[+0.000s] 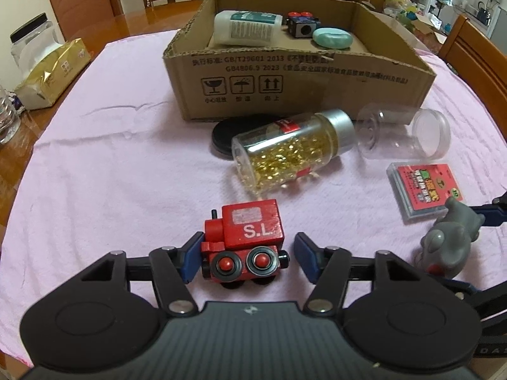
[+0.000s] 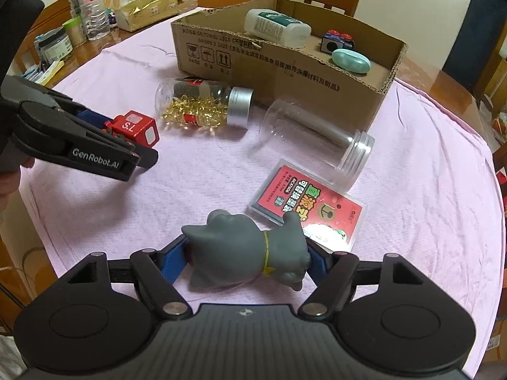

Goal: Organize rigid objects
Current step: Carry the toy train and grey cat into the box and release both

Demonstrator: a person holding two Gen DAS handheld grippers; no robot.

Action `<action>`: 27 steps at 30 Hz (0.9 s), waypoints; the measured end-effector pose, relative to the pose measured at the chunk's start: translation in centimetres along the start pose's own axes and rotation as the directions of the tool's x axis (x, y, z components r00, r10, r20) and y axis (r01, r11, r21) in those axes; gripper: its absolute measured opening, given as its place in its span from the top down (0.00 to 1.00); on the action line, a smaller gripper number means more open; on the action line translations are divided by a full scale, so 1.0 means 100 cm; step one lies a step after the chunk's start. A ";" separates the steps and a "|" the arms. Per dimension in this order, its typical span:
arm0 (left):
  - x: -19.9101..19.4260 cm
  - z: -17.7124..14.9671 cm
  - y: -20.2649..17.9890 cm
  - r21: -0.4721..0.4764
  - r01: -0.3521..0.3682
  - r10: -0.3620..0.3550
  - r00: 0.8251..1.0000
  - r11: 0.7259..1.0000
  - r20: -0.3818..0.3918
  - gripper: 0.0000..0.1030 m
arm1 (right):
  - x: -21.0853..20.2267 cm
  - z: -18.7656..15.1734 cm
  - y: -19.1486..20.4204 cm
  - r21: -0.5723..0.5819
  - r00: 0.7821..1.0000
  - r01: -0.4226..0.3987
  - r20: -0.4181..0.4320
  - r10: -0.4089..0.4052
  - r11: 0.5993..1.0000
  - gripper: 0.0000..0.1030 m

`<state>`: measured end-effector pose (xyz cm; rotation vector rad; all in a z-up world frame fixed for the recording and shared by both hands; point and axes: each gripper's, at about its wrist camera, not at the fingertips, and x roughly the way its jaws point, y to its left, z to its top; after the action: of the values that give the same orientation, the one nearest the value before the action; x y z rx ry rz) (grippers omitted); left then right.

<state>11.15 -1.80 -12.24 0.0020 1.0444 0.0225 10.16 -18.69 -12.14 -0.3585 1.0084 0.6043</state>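
Nearest the left wrist camera, low in the frame, the left gripper [image 1: 245,258] straddles a red toy train [image 1: 245,242] standing on the pink-covered surface [image 1: 111,174]; its fingers are spread, one blue pad against the train's side, the other apart, so nothing is grasped yet. At the bottom centre of the right wrist view, the right gripper [image 2: 247,259] is clenched on a grey toy animal [image 2: 250,250]. The cardboard box [image 1: 285,85] at upper centre already holds a white bottle [image 1: 247,28], a small toy block [image 1: 301,25] and a teal case [image 1: 332,38]. Left outside, apparently: the capsule bottle [image 1: 291,148], clear jar [image 1: 408,133], black lid [image 1: 221,136] and red card pack [image 1: 424,190]. Roughly a third seems done.
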 end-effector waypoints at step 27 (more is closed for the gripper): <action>-0.034 0.027 0.013 0.299 0.159 -0.148 0.987 0.941 -0.059 0.47 | -0.022 0.029 -0.008 0.103 1.000 0.024 -0.016 -0.023 0.994 0.25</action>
<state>11.74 -0.50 -7.93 0.1996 1.0732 -0.2815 11.78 -18.40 -8.81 -0.2835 1.0442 0.5265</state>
